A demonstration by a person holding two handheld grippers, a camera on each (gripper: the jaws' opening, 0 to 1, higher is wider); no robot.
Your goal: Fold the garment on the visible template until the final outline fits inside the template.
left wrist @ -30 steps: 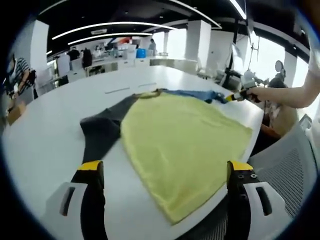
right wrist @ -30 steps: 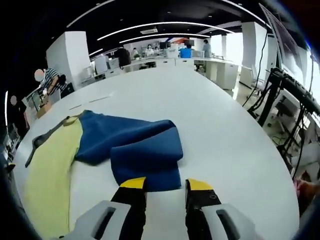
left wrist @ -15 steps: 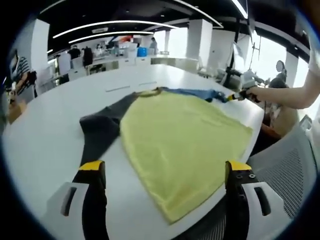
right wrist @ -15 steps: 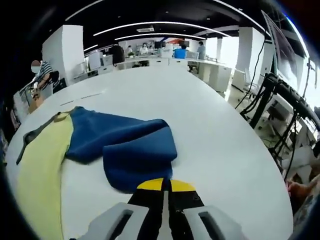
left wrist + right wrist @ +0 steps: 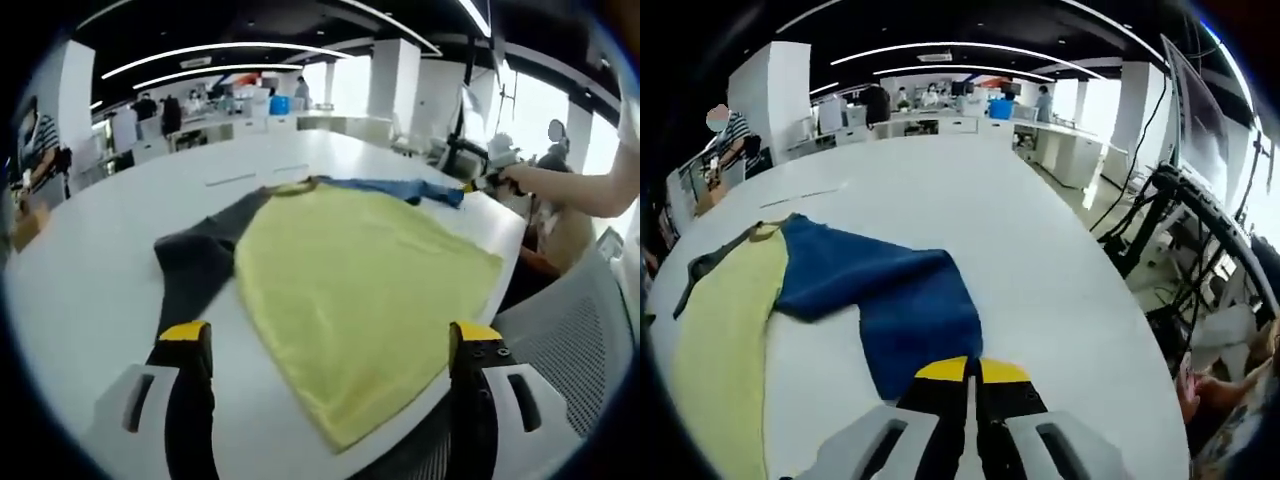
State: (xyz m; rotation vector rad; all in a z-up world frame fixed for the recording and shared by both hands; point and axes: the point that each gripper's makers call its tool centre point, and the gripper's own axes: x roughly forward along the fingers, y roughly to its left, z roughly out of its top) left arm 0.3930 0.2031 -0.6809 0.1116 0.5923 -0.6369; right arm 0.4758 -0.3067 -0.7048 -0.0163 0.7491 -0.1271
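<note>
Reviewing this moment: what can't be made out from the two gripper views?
- Template outline: not discernible on the white table in either view; the garment covers much of it.
- Blue sleeve end: in the right gripper view it runs under the shut right gripper, so the pinched edge is hidden.
- Garment's near hem: in the left gripper view it hangs past the table edge.
- Left gripper: open, holding nothing.

My right gripper (image 5: 965,368) hides the blue sleeve (image 5: 902,310) cuff under its closed tips. Yellow shirt body (image 5: 715,340) is cut off at the right gripper view's edge. Far desks (image 5: 215,105) and people too small to make out. Template outline: can't tell.
</note>
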